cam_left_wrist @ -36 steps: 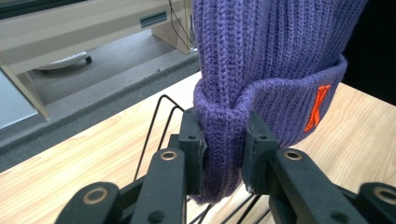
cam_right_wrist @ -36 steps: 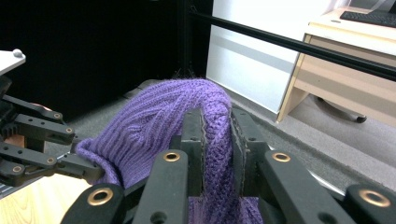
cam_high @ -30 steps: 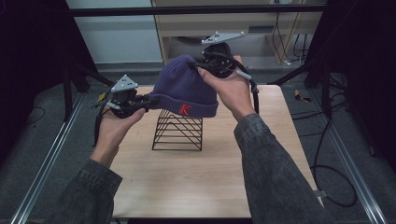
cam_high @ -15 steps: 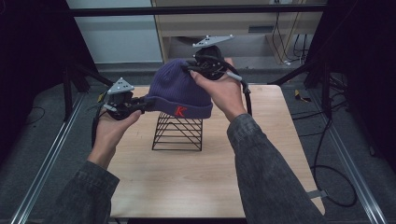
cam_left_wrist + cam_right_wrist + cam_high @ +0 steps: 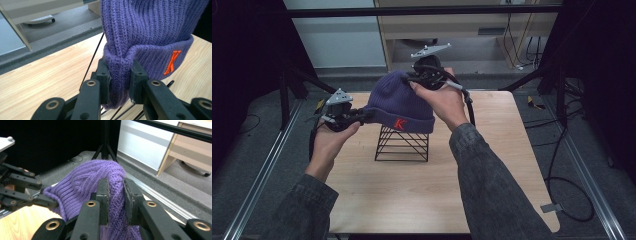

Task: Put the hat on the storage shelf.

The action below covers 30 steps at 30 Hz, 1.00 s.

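Note:
A purple knit beanie [image 5: 401, 106] with an orange K on its cuff hangs between both grippers, just over a black wire rack [image 5: 402, 144] on the wooden table [image 5: 412, 195]. My left gripper [image 5: 364, 116] is shut on the folded cuff at the hat's left end; in the left gripper view the beanie [image 5: 150, 37] is pinched between the pads, with the gripper [image 5: 120, 80] around it. My right gripper [image 5: 411, 82] is shut on the crown at the far side; the right gripper view shows the beanie [image 5: 87, 182] bunched in the gripper [image 5: 115, 195].
A pale wooden cabinet [image 5: 472, 35] stands behind the table. Black stand legs [image 5: 532, 75] rise at both back corners. Cables [image 5: 562, 165] trail over the grey floor at the right. Metal rails [image 5: 262, 175] run along the table's sides.
Both hands have carried the beanie down and toward the left, so it now hangs lower over the wire rack. Both grips stay the same.

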Tool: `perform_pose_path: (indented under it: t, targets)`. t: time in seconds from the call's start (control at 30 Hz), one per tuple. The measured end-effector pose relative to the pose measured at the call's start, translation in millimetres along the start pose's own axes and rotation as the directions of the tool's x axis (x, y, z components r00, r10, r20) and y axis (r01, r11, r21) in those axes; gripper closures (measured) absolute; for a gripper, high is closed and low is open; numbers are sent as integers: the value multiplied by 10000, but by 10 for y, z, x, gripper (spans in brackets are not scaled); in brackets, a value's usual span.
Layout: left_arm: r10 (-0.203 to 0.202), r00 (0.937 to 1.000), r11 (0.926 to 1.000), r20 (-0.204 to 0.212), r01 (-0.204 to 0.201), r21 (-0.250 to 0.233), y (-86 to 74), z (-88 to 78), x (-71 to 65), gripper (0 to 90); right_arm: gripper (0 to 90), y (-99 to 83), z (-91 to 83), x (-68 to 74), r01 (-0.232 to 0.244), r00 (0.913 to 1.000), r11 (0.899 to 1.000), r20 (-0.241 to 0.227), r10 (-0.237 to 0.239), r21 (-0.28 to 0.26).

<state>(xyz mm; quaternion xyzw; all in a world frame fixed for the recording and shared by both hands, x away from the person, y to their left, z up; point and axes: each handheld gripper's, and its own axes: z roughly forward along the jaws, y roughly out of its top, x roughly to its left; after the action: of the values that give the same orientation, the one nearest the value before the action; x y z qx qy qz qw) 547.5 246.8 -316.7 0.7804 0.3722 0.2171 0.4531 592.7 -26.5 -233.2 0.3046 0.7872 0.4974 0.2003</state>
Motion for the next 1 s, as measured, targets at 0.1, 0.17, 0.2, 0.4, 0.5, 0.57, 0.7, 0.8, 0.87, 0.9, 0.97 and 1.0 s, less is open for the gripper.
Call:
perform_pose_path:
  t: [0.1,0.17,0.2,0.4,0.5,0.57,0.7,0.8,0.87,0.9,0.97,1.0]
  targets:
    - [-52,10000,10000,38,52,15,-49,11,15,736,762,-14,4,20,43,10000,10000,-43,-43,84]
    - [-30,10000,10000,45,30,79,-82,21,12,736,762,-40,8,24,-8,9998,10000,-189,10,84]
    - [-30,10000,10000,45,30,79,-82,21,12,736,762,-40,8,24,-8,9998,10000,-189,10,84]
    - [-111,9998,9997,154,108,213,-143,47,37,736,763,-76,-32,101,227,9996,9993,-198,-221,301]
    - [-201,9997,9994,136,197,297,-186,68,53,736,763,-92,-32,136,338,9992,9983,-239,-327,475]
    - [-222,9997,9990,135,217,379,-213,79,58,735,764,-106,-11,160,427,9988,9973,-257,-412,605]
    - [-151,9997,9985,171,142,520,-255,84,64,735,763,-121,27,185,518,9984,9957,-263,-500,765]
    - [-327,9990,9984,297,313,463,-313,81,80,735,764,-132,55,210,533,9983,9949,-283,-510,859]
    - [-321,9984,9987,455,302,413,-361,67,78,735,765,-141,54,255,569,9981,9939,-301,-542,946]
    - [-312,9984,9988,481,293,403,-372,63,74,734,765,-140,51,268,591,9980,9940,-296,-566,918]
    - [-323,9983,9987,486,303,399,-380,62,70,734,766,-137,42,293,667,9975,9932,-297,-641,950]
    - [-324,9982,9988,500,305,392,-387,63,64,734,766,-137,42,293,667,9975,9932,-297,-641,950]
